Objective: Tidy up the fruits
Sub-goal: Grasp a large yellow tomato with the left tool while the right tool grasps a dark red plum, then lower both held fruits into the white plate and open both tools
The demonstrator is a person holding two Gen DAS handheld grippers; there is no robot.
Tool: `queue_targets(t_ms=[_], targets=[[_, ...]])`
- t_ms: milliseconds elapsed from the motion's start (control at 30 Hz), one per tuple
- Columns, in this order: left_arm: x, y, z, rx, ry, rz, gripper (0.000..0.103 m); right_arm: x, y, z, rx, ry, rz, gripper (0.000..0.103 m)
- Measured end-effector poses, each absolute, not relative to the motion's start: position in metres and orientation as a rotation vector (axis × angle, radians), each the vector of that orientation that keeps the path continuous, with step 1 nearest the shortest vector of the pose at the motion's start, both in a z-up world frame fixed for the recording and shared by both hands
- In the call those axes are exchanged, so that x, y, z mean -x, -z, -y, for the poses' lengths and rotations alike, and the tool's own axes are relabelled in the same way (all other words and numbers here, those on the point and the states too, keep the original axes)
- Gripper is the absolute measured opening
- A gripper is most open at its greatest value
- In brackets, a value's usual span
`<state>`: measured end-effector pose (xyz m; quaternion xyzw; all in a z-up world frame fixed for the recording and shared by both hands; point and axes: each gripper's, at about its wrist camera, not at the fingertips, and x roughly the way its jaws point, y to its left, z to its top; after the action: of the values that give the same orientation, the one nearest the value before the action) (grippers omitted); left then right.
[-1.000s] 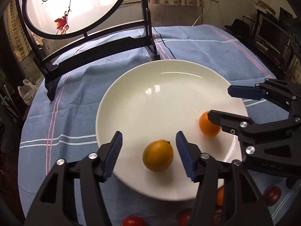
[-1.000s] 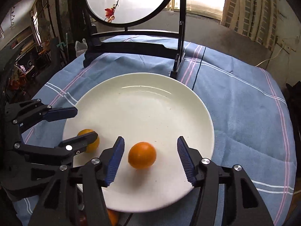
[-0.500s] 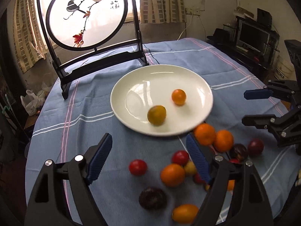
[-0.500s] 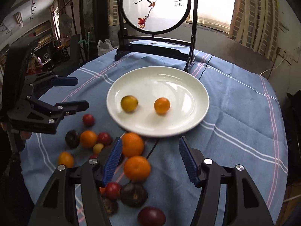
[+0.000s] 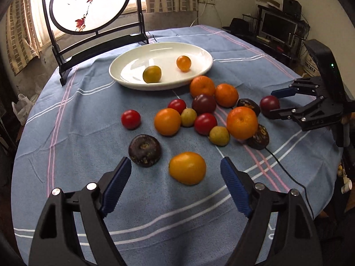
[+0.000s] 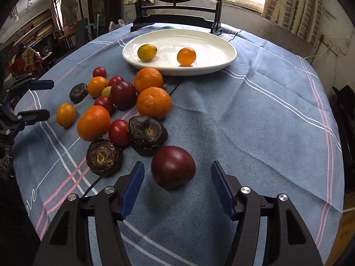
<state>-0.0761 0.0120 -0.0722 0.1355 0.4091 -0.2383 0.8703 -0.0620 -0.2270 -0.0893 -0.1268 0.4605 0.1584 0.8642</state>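
Both tongs are spread wide right now and neither one is gripping anything. The left tongs (image 5: pixel 176 186) hang low over the blue striped cloth (image 5: pixel 73 155) on the tabletop, with a yellow-orange fruit (image 5: pixel 187 167) sitting loose on the cloth right between the two blue pads, not touching either one. Just to the left of it is a wrinkly dark purple fruit (image 5: pixel 144 147). Over on the right wrist view, the right tongs (image 6: pixel 177 188) are lined up the same way around a dark red plum (image 6: pixel 173 166), which lies on the cloth in the gap between the pads, apart from both. Two more shrivelled dark fruits (image 6: pixel 147 134) sit just left of and behind it, touching a small red tomato (image 6: pixel 119 132). The rest of the pile is a loose cluster in the middle of the cloth: several mandarins (image 5: pixel 241 122), a few red tomatoes (image 5: pixel 131 119), a couple of small yellow-green ones (image 5: pixel 219 135). The white plate (image 5: pixel 199 53) sits at the far side with only two small fruits in it, a yellowish one (image 5: pixel 152 74) and an orange one (image 5: pixel 183 63), well apart from each other. Behind the plate stands a round painted screen (image 5: pixel 88 2) in a black frame.
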Motion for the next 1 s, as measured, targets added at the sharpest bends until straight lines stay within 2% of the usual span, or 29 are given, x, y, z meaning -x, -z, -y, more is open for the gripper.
queue_targets(t_ms=[67,200,267,433,533,767,1000], targets=[[0.074,0.079,-0.01,-0.279,0.499,-0.879,0.08,0.06,0.091,0.225,0.274,-0.34,-0.979,0.041],[0.07,0.087,-0.003,-0.269,0.515,-0.899,0.08,0.069,0.09,0.221,0.334,-0.329,-0.962,0.041],[0.069,0.09,0.003,-0.274,0.526,-0.912,0.068,0.073,0.088,0.223,0.318,-0.324,-0.957,0.041],[0.061,0.098,0.011,-0.285,0.509,-0.958,0.055,0.079,0.082,0.228,0.299,-0.322,-0.93,0.041],[0.06,0.096,0.011,-0.268,0.512,-0.953,0.041,0.081,0.081,0.227,0.3,-0.328,-0.924,0.041],[0.067,0.088,0.009,-0.269,0.537,-0.934,0.041,0.087,0.068,0.225,0.292,-0.327,-0.88,0.041],[0.064,0.041,0.004,-0.244,0.503,-0.785,0.041,0.087,0.045,0.215,0.271,-0.35,-0.811,0.041]])
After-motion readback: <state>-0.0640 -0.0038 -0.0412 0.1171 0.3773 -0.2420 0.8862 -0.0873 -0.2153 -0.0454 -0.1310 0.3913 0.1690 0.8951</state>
